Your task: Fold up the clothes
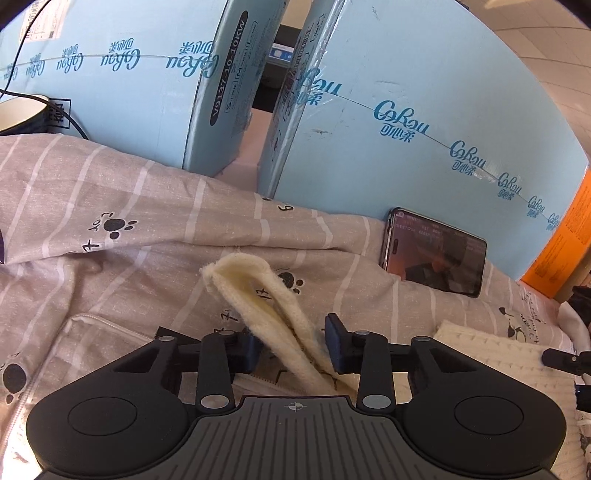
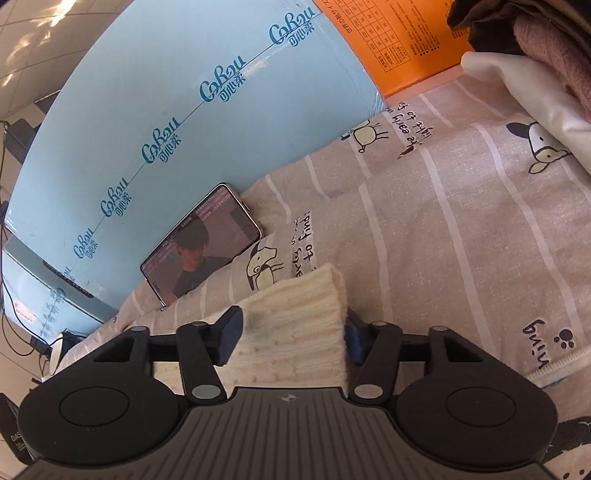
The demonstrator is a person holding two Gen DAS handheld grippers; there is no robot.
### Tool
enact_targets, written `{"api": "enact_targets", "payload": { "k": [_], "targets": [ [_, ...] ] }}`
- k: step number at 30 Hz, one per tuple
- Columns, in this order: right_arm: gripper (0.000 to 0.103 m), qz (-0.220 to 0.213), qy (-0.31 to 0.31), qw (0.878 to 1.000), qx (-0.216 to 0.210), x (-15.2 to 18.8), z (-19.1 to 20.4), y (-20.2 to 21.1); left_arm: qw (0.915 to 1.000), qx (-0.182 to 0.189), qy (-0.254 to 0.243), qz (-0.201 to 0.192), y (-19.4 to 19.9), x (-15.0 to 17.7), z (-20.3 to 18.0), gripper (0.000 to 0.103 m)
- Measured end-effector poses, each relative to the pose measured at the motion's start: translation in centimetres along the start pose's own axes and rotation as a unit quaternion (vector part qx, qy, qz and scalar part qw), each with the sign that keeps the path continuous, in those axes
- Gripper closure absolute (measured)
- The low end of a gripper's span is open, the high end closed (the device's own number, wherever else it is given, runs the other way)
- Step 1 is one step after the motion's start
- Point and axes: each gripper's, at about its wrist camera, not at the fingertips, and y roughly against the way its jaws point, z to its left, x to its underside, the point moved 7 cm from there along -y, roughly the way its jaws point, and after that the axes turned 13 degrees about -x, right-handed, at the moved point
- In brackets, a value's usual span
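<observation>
A cream knit garment lies on a grey striped quilt [image 1: 110, 192]. In the left wrist view a folded strip of the garment [image 1: 258, 295] sticks up between the fingers of my left gripper [image 1: 293, 345], whose jaws stand apart around it. More of the knit [image 1: 491, 354] lies flat at the right. In the right wrist view a ribbed cream end of the garment [image 2: 295, 325] lies between the fingers of my right gripper [image 2: 293, 338]. Those jaws are wide apart, with the pads at either side of the knit.
Large light-blue cartons [image 1: 406, 110] stand along the far edge, with an orange box [image 2: 399, 33] beside them. A phone [image 1: 436, 254] with a lit screen leans on the carton and also shows in the right wrist view [image 2: 201, 243]. Piled clothes [image 2: 535, 55] lie far right. A bowl [image 1: 22, 110] sits far left.
</observation>
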Motion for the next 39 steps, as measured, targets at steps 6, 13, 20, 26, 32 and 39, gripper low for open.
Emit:
{"api": "enact_targets", "payload": {
  "k": [6,13,20,26,32,39],
  "targets": [
    [0.092,-0.026,0.016,0.998,-0.057,-0.4,0.5,0.9,0.9988,0.026,-0.018,-0.037,1.5,-1.4,-1.4,0.088],
    [0.092,-0.083,0.06,0.994,-0.039,-2.5,1.1,2.3,0.9966,0.024,-0.065,-0.045,0.0,-3.1,-4.0,0.087],
    [0.09,-0.043,0.053,0.998,0.012,-1.5,-1.9,0.5,0.9888,-0.077,-0.122,-0.038,-1.9,-1.8,-3.1,0.049],
    [0.072,-0.049,0.068,0.996,0.03,-1.0,-2.0,0.9,0.9935,-0.078,-0.065,-0.051,0.5,-3.2,0.1,0.031],
    [0.041,-0.064,0.069,0.995,0.036,-1.2,-1.7,2.1,0.9932,-0.047,0.002,-0.107,8.8,-4.2,3.6,0.006],
    [0.023,-0.06,0.088,0.994,0.019,-0.6,0.2,3.5,0.9967,-0.053,0.034,-0.05,14.7,3.9,9.3,0.006]
  ]
}}
